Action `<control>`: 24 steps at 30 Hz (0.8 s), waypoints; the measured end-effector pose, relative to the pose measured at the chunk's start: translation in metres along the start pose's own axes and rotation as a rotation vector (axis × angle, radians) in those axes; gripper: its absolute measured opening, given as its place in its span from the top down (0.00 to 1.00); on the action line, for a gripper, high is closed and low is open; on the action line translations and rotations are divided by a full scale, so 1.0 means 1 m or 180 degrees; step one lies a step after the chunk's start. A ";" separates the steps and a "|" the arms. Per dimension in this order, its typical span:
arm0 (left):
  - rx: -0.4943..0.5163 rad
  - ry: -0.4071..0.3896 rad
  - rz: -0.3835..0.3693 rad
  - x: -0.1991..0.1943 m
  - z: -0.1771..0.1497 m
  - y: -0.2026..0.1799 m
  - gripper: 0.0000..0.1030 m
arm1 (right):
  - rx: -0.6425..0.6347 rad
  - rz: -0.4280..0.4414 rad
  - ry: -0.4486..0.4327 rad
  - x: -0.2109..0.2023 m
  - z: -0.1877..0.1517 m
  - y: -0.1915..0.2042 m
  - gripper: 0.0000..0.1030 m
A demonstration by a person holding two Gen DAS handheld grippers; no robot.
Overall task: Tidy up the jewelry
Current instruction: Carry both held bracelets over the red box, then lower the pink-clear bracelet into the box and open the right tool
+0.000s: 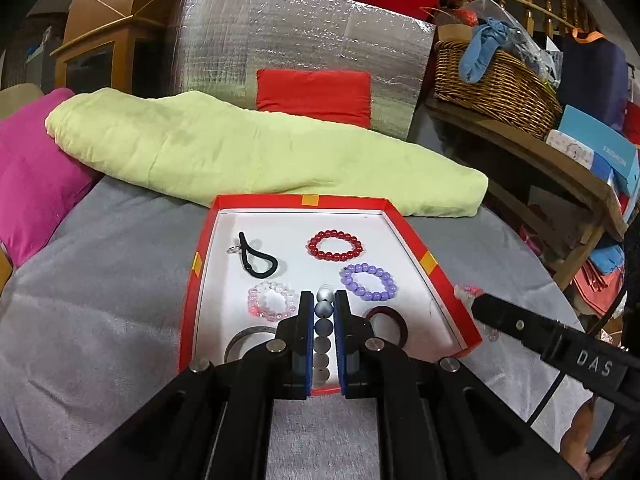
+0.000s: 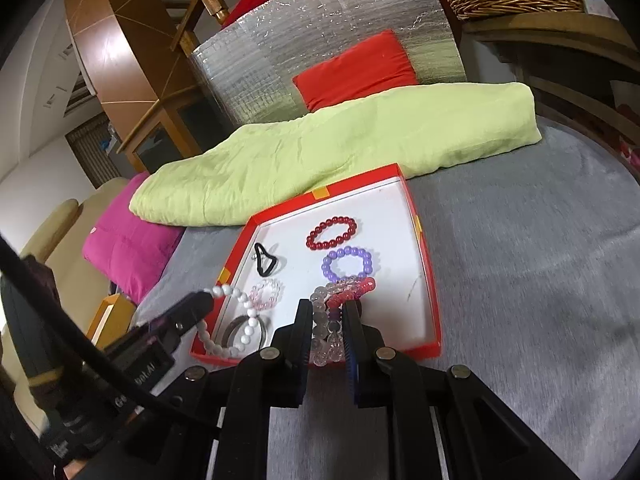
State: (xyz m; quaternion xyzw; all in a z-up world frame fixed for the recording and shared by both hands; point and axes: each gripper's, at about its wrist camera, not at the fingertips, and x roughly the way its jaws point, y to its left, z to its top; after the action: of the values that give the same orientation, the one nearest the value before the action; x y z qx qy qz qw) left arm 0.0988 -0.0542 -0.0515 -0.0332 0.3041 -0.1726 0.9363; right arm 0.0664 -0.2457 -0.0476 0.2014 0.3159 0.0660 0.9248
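Note:
A red box with a white floor [image 1: 260, 201] lies on grey cloth. In it lie a red bead bracelet [image 1: 335, 245], a purple one [image 1: 369, 282], a pink clear one [image 1: 271, 301], a black hair tie [image 1: 256, 258], a dark red ring [image 1: 387, 326] and a silver bangle [image 1: 244, 342]. My left gripper [image 1: 324, 298] is shut on a white pearl bracelet [image 1: 324, 308] over the box's near end. My right gripper [image 2: 327, 306] is shut on a bunch of clear, pink and red bead bracelets [image 2: 360, 286] above the box's near right part [image 2: 400, 350].
A folded pale green cloth [image 1: 260, 160] lies just behind the box, a magenta cushion [image 1: 36, 184] at its left. Behind stand a silver foil panel [image 1: 304, 36] with a red cushion [image 1: 314, 94]. A wicker basket [image 1: 492, 84] sits on a wooden shelf at the right.

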 end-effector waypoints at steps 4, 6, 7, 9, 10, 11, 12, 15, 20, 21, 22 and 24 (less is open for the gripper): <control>-0.0015 0.0025 0.0029 0.008 0.001 0.001 0.90 | 0.0020 0.0006 -0.0005 0.010 0.009 0.000 0.85; -0.0024 0.0041 0.0039 0.012 0.000 0.002 0.90 | 0.0025 0.0001 -0.0011 0.015 0.014 -0.001 0.85; -0.0028 0.0048 0.0041 0.013 0.000 0.002 0.90 | 0.0030 -0.0001 -0.0015 0.017 0.016 -0.001 0.85; -0.0033 0.0062 0.0047 0.017 0.000 0.003 0.90 | 0.0025 -0.0010 -0.0022 0.021 0.021 -0.001 0.85; -0.0031 0.0065 0.0057 0.019 0.000 0.003 0.90 | 0.0020 -0.0016 -0.0027 0.024 0.023 -0.001 0.85; -0.0029 0.0071 0.0067 0.020 0.000 0.003 0.90 | 0.0026 -0.0014 -0.0027 0.026 0.026 -0.002 0.85; -0.0031 0.0077 0.0069 0.022 0.000 0.003 0.90 | 0.0031 -0.0010 -0.0025 0.028 0.028 -0.002 0.85; -0.0045 0.0107 0.0074 0.026 0.000 0.004 0.90 | 0.0053 -0.0018 -0.0032 0.035 0.034 -0.004 0.85; -0.0015 0.0157 0.0111 0.034 0.000 0.003 0.90 | 0.0112 -0.0007 -0.0012 0.048 0.042 -0.007 0.85; -0.0009 0.0171 0.0124 0.036 0.000 0.003 0.90 | 0.0111 -0.0013 -0.0006 0.050 0.043 -0.007 0.85; -0.0011 0.0180 0.0126 0.037 0.001 0.003 0.90 | 0.0109 -0.0022 0.0001 0.053 0.043 -0.008 0.85; -0.0011 0.0182 0.0119 0.039 0.002 0.002 0.90 | 0.0123 -0.0021 0.0017 0.058 0.045 -0.008 0.85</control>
State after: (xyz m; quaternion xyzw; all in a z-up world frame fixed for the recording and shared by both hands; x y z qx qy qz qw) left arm 0.1294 -0.0658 -0.0720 -0.0242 0.3317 -0.1554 0.9302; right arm 0.1395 -0.2538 -0.0512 0.2180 0.3203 0.0573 0.9201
